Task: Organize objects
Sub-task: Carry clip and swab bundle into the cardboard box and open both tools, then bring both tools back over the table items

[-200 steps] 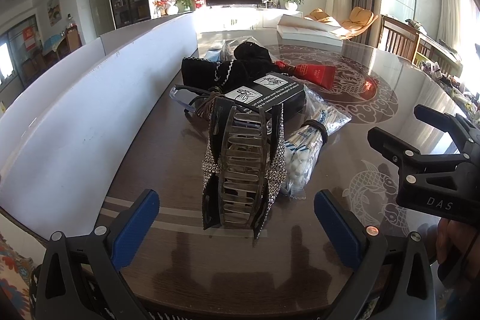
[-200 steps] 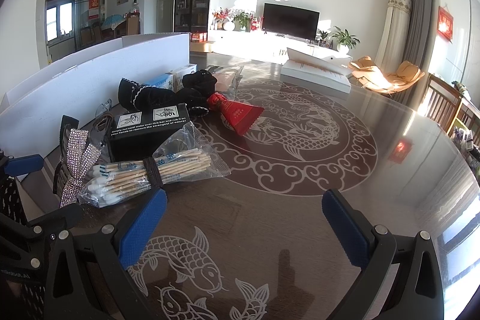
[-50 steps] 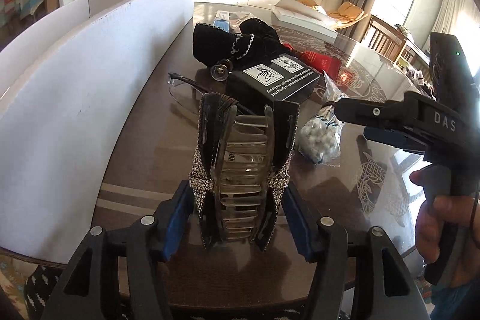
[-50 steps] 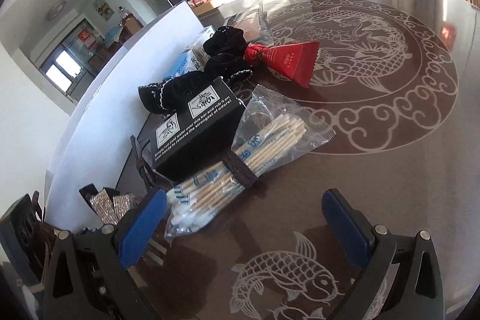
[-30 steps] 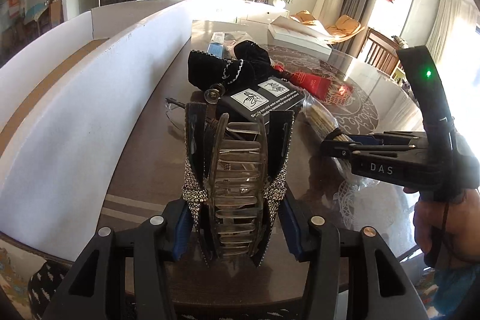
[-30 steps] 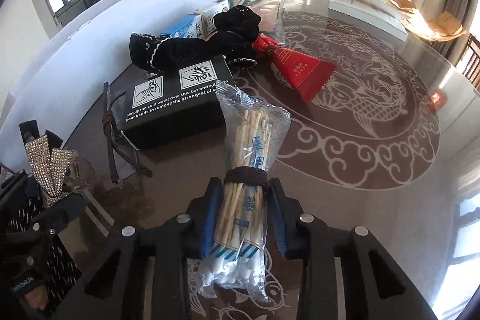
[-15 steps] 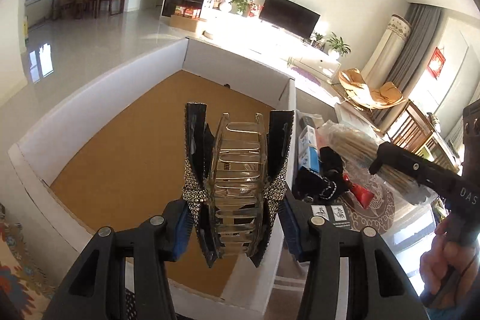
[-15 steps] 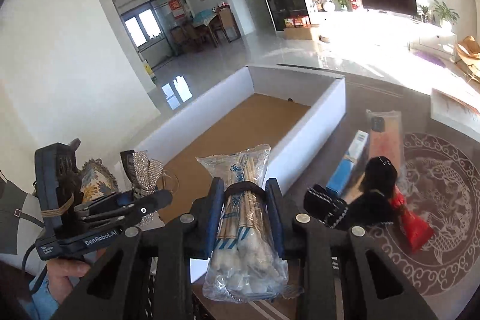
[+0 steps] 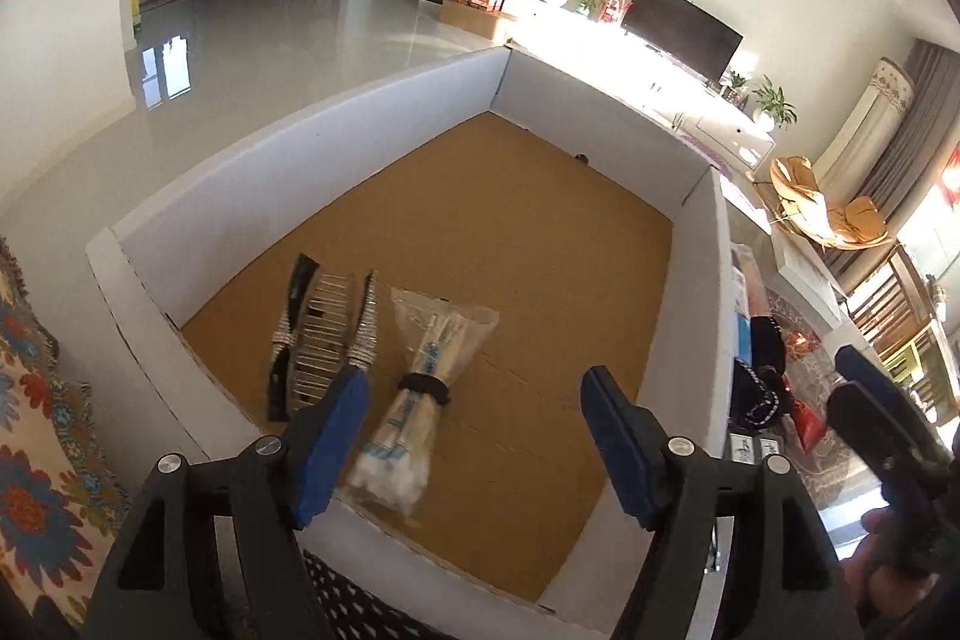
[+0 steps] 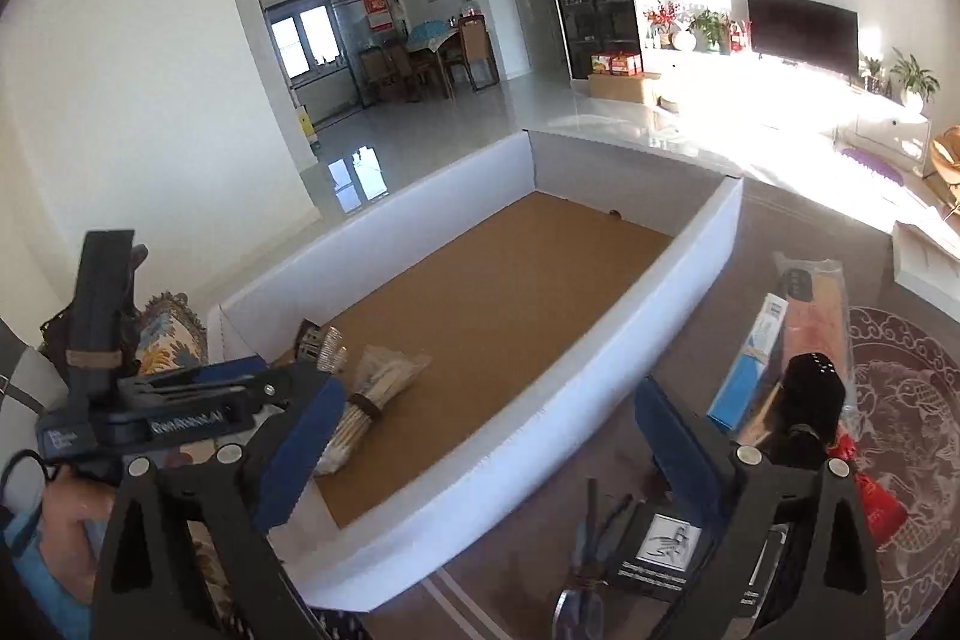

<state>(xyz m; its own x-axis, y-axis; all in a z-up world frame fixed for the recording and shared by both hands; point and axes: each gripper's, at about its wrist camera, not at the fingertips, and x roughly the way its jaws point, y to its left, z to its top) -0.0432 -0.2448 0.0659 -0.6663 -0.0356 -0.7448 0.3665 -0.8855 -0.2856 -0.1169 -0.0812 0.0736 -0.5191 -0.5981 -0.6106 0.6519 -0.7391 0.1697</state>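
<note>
A large white-walled box [image 9: 270,184] with a brown cardboard floor lies below both grippers. On its floor near the front corner rest a rhinestone hair claw clip [image 9: 321,346] and, right of it, a clear bag of cotton swabs [image 9: 420,388]. My left gripper [image 9: 474,436] hovers above them, its jaws opening with nothing between them. In the right wrist view the clip [image 10: 321,343] and swab bag [image 10: 372,394] lie in the box [image 10: 570,400], behind my right gripper [image 10: 486,436], whose jaws are opening and empty. The left gripper [image 10: 264,388] shows at left.
On the dark patterned table right of the box lie a black labelled carton [image 10: 666,550], glasses [image 10: 594,532], a black pouch [image 10: 810,400], a blue box [image 10: 747,370] and a red item [image 10: 870,502]. A flowered cushion [image 9: 36,448] sits left of the box.
Both grippers have let go: the clip and the swab bag, held over the box before, now lie on its floor. Both pairs of jaws stand much wider.
</note>
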